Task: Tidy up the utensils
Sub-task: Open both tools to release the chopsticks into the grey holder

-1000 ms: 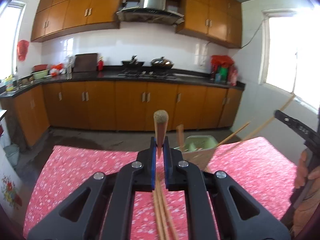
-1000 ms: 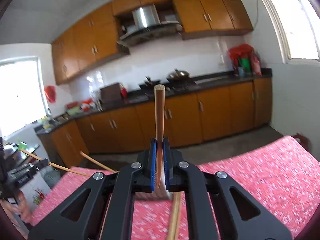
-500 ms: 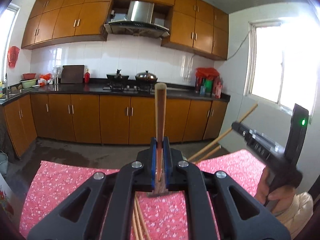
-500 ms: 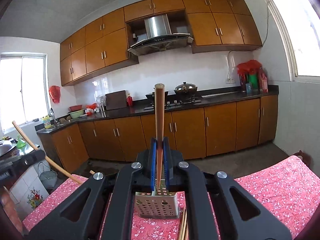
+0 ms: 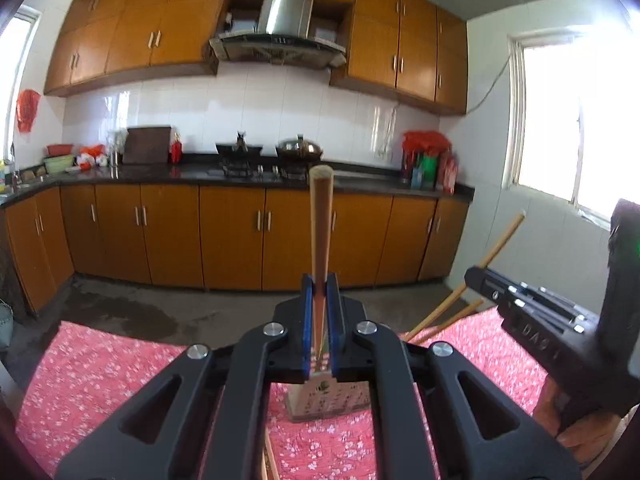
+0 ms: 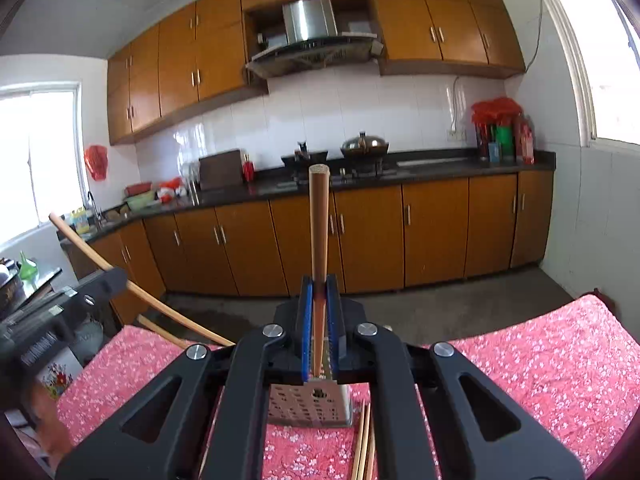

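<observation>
Metal perforated holder [image 6: 310, 406] stands below both clamped chopsticks [image 6: 319, 240].

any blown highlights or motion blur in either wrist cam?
Left wrist view: window clipped white, the other black gripper at right slightly smeared. Right wrist view: both windows overexposed; wooden chopstick between the jaws sharp; fisheye bends the orange cabinets.

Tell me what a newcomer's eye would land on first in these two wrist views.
First, the chopstick standing up from the shut left gripper, dead centre, and its twin chopstick clamped in the right gripper. Just below each gripper sits a perforated metal utensil holder on the red floral tablecloth. Behind, orange-brown kitchen cabinets fill the far wall.
</observation>
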Action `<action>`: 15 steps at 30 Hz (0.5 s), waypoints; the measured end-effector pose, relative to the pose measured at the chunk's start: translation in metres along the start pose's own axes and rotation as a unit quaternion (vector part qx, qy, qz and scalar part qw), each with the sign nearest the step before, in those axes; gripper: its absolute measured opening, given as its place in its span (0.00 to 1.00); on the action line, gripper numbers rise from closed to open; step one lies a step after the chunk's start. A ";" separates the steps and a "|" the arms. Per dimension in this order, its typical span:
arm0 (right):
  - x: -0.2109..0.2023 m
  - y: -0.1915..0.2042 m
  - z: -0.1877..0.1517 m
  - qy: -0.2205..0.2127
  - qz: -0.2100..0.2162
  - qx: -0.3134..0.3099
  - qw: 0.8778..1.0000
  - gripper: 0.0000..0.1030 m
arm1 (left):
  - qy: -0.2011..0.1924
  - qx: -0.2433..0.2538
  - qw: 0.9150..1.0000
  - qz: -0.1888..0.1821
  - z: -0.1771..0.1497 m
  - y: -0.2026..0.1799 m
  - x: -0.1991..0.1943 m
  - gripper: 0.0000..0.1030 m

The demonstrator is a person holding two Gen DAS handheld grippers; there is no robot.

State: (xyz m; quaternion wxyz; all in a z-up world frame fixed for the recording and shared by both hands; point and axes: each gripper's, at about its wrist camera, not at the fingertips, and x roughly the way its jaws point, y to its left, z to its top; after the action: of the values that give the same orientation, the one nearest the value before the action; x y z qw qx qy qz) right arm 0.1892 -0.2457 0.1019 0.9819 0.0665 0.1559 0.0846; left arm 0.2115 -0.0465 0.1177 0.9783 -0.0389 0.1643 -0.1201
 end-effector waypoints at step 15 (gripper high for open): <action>-0.046 -0.024 0.010 -0.046 -0.024 0.032 0.998 0.29 | -0.025 -0.052 0.998 0.009 -0.006 0.044 -0.029 0.35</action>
State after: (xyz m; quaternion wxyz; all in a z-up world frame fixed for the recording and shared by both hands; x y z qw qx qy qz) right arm 0.1523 -0.2787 0.1208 0.9871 0.0984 0.1150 0.0526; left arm 0.1925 0.0035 0.1156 0.9798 -0.0914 0.1465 -0.1011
